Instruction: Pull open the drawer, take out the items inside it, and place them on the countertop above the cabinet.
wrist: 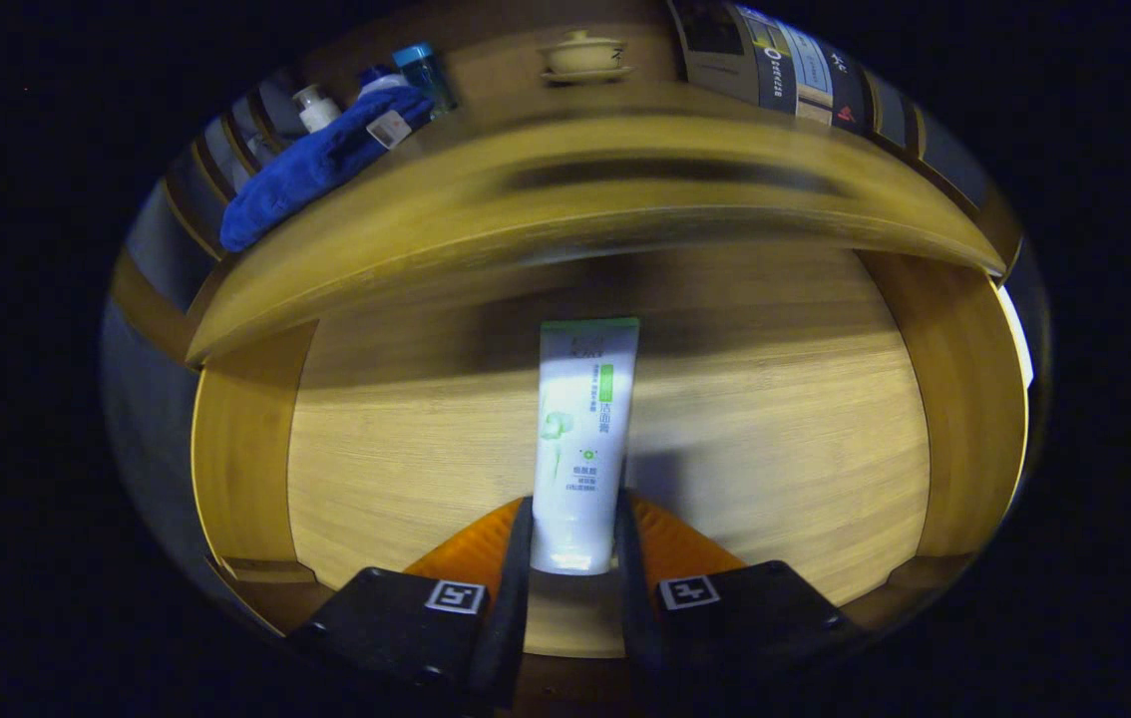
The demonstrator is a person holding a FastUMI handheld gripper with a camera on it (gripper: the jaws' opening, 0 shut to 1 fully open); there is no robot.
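Observation:
A white tube with green print (582, 439) stands between my two fingers, its cap end low at the fingertips and its flat end pointing away. My gripper (573, 538) is shut on the tube, both fingers pressing its sides. Below and behind the tube lies the open wooden drawer (775, 439), its bare floor lit in front and shadowed at the back. Beyond the drawer runs the cabinet's countertop edge (575, 189), blurred.
On the countertop lie a blue cloth (316, 165), a small white bottle (316, 108), a blue-capped bottle (423, 72) and a lidded ceramic cup on a saucer (583, 55). The drawer's side walls (236, 459) stand left and right of the fingers.

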